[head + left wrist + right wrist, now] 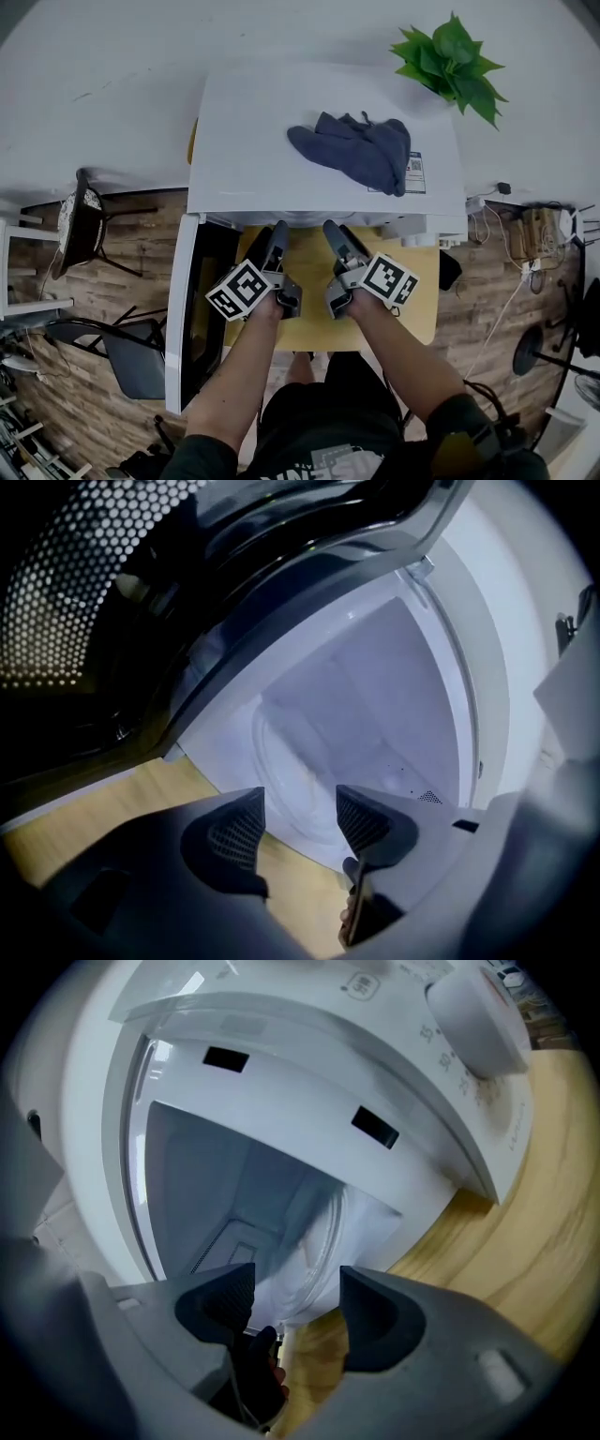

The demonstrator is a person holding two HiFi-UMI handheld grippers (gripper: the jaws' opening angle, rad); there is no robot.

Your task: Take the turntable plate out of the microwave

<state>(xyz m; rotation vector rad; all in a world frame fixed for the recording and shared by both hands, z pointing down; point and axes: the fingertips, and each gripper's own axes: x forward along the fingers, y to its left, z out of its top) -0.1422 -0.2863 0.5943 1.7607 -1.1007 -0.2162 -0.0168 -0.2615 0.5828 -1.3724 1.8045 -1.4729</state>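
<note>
The white microwave [272, 131] stands on a wooden table [417, 291], its door [186, 309] swung open to the left. The clear glass turntable plate [286, 775] lies on the cavity floor, and the right gripper view shows it too [323, 1237]. My left gripper [277, 231] and right gripper [330, 229] sit side by side at the cavity mouth, both pointing in. The left gripper [300, 803] is open just short of the plate's near rim. The right gripper [297, 1283] is open as well, the plate's edge showing between its jaws. Neither holds anything.
A dark blue cloth [361, 150] lies on the microwave's top. A potted plant [450, 61] stands at the back right. The perforated door window [112, 602] is close on the left; the control dial [478, 1016] is to the right. Chairs [89, 220] stand at the left.
</note>
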